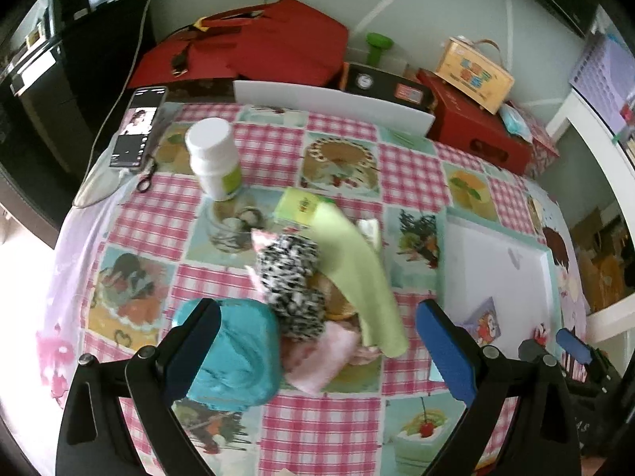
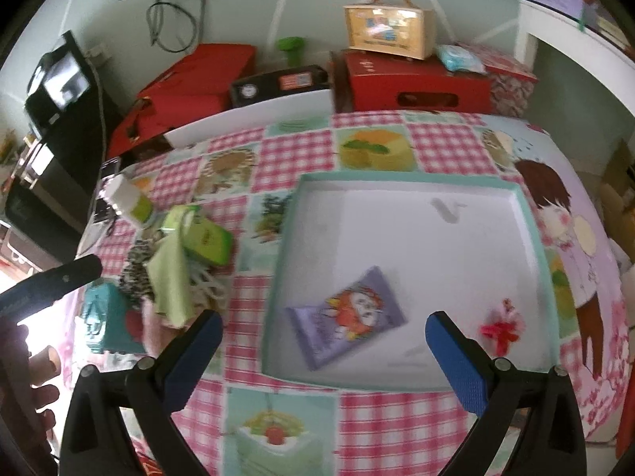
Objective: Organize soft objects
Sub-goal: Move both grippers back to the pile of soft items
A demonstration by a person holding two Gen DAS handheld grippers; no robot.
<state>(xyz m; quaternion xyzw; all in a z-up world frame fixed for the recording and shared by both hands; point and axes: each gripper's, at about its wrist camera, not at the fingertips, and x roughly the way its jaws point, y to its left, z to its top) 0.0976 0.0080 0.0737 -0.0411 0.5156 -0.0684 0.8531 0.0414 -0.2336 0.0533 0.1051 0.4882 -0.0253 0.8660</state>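
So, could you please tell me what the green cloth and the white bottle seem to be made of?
The green cloth looks like soft matte fabric: it drapes limply over the pile. The white bottle looks like smooth plastic, faintly glossy, with a rigid cap.

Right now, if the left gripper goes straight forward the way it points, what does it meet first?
Probably the pile of soft things: the black-and-white fuzzy item and pink cloth lie between the open left gripper fingers, the teal pack beside its left finger. Depth is unclear.

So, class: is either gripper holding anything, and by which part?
Nothing is held. The left gripper and the right gripper are both open and empty.
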